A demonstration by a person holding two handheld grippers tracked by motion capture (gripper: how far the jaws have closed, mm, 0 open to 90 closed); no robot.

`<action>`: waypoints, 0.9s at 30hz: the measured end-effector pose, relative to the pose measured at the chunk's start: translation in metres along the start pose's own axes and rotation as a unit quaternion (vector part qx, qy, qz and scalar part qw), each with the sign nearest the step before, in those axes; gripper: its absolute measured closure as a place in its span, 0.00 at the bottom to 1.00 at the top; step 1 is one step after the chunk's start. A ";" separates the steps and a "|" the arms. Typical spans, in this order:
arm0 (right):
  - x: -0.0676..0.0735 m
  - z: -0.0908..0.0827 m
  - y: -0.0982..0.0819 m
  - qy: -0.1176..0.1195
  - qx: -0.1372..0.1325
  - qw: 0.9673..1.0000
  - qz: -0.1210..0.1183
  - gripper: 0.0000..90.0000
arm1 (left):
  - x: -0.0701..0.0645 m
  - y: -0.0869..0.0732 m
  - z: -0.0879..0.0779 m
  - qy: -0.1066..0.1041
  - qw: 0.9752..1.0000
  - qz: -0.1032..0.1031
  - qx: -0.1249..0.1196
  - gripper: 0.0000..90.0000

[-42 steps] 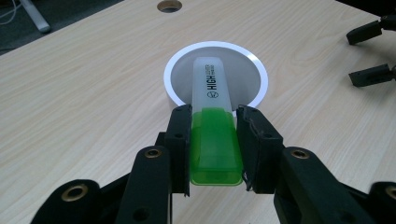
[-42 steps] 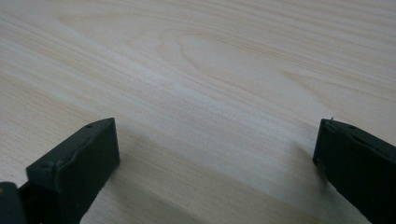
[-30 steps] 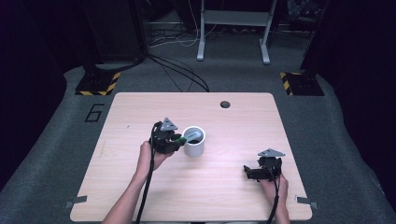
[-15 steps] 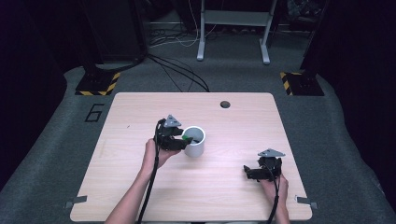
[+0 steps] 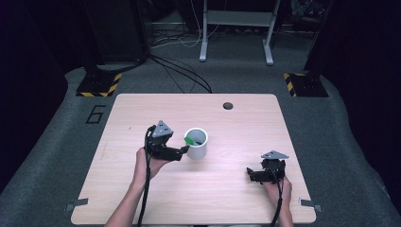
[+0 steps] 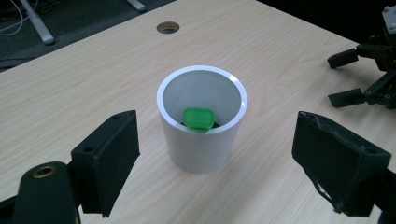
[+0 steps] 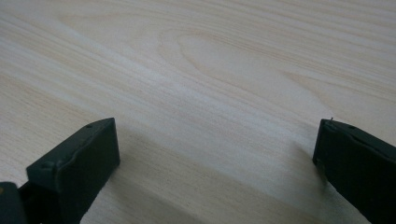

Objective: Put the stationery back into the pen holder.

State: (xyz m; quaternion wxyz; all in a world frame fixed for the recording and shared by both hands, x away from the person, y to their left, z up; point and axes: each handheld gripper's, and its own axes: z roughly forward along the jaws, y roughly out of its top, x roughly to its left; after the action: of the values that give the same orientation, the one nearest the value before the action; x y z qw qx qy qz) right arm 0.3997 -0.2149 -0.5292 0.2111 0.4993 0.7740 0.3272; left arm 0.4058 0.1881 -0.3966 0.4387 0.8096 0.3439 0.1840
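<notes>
High view: a white cup [image 5: 196,144] stands upright mid-counter [image 5: 227,198], a green piece [image 5: 189,140] at its rim; the left gripper [image 5: 182,150] is just beside it, the right gripper [image 5: 249,174] well apart.

Left gripper view: fingers [image 6: 106,163] released, cup between them.

Right gripper view: fingers [image 7: 74,168] spread over bare wood.

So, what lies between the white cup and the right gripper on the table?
Nothing: in the high view, bare wood separates the white cup and the right gripper.
</notes>
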 end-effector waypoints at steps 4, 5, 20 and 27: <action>0.000 0.000 0.000 0.000 0.001 1.000 0.000 0.00 | 0.001 -0.010 -0.013 0.007 1.000 0.001 0.000 0.16; 0.000 0.001 0.000 -0.002 -0.004 1.000 0.001 0.00 | 0.001 -0.012 -0.015 0.009 1.000 0.002 -0.001 0.16; 0.000 0.000 0.000 -0.002 0.000 1.000 0.000 0.00 | 0.013 -0.054 -0.053 0.044 0.999 -0.016 0.001 0.15; 0.000 0.000 0.000 -0.002 -0.002 1.000 0.001 0.00 | 0.016 -0.082 -0.061 0.060 0.997 -0.041 0.009 0.11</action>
State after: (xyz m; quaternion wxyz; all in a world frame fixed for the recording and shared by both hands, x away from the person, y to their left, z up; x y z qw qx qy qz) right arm 0.3997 -0.2146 -0.5296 0.2140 0.5001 0.7724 0.3280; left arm 0.3486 0.2663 -0.4318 0.4172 0.7863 0.4041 0.2107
